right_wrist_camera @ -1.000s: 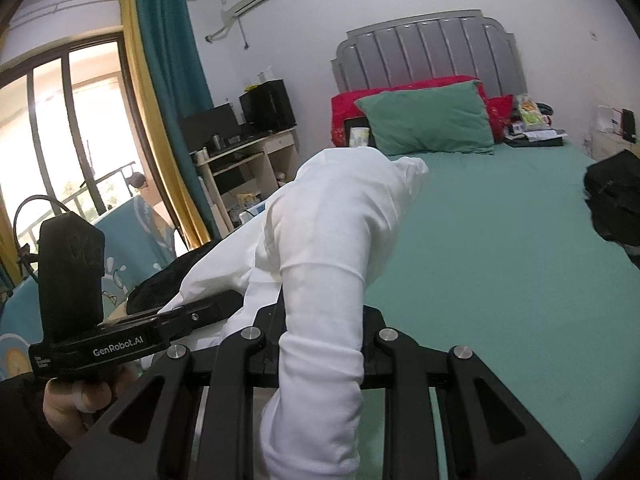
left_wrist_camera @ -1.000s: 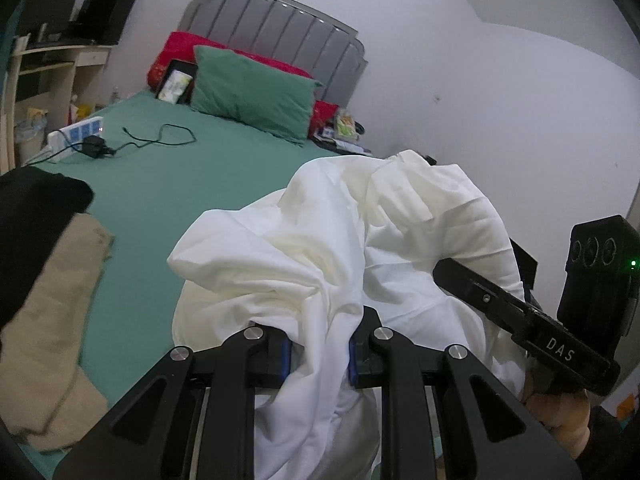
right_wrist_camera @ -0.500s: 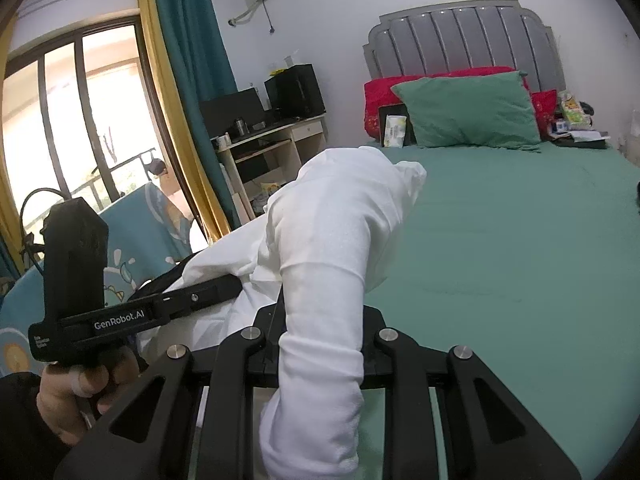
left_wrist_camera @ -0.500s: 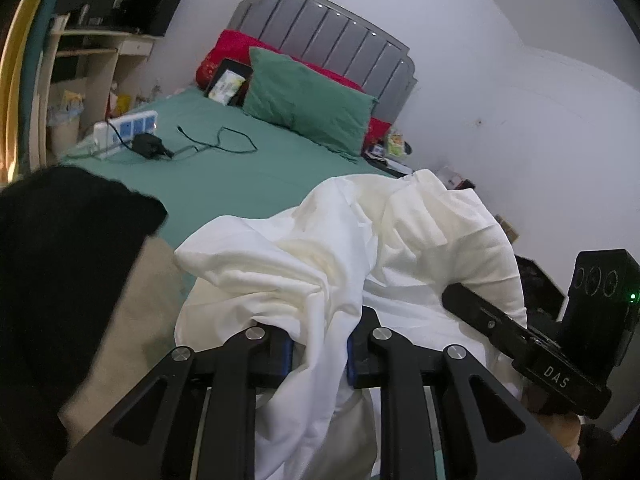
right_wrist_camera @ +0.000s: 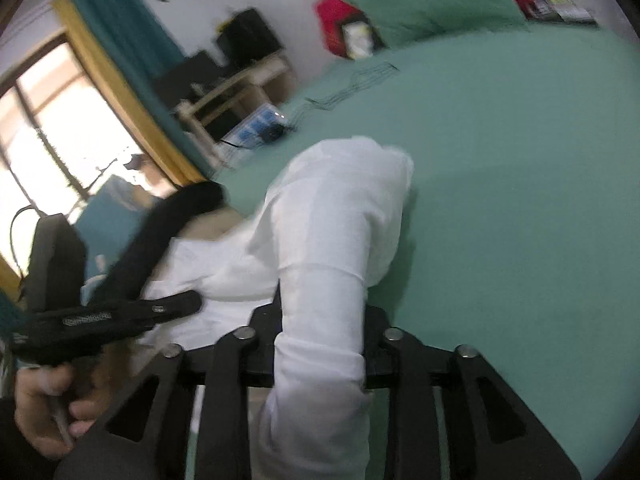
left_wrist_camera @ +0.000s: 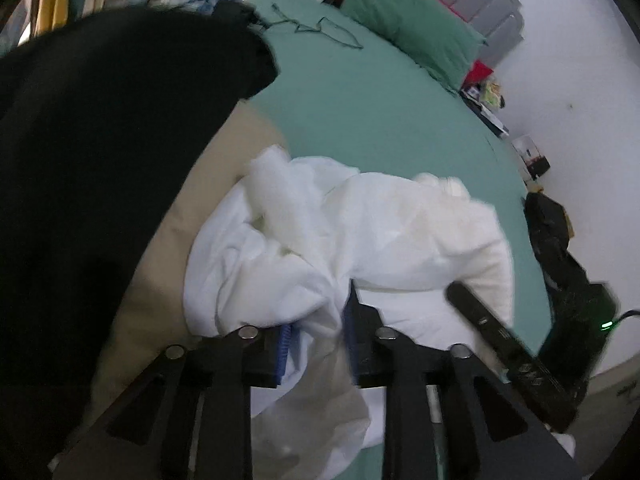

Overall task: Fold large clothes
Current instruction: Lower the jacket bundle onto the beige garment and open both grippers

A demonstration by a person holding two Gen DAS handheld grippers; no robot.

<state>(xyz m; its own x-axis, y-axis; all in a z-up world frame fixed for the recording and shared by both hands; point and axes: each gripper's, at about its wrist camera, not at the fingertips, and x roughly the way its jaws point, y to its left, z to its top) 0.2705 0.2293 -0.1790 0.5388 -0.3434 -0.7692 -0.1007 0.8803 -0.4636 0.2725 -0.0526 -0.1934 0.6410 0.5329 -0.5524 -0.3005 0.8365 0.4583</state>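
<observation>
Crumpled white cotton garment point(left_wrist_camera: 360, 236): bunched above green-sheeted bed point(left_wrist_camera: 360, 92); left hand-held gripper point(left_wrist_camera: 316, 344) and right hand-held gripper point(right_wrist_camera: 320, 336) each clamp a fold. Risk: bunched grips could slip; cloth may snag adjacent black garment point(left_wrist_camera: 100, 140).

Dim, motion-blurred fisheye views, blown-out window point(right_wrist_camera: 52, 136) glare at left.

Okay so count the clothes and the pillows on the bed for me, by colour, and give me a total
White garment, held by the left tongs and the right tongs: 1
Black garments, one at the left, one at the right edge: 2
Beige garment: 1
Green pillow: 1
Red pillow: 1
Total: 6
</observation>
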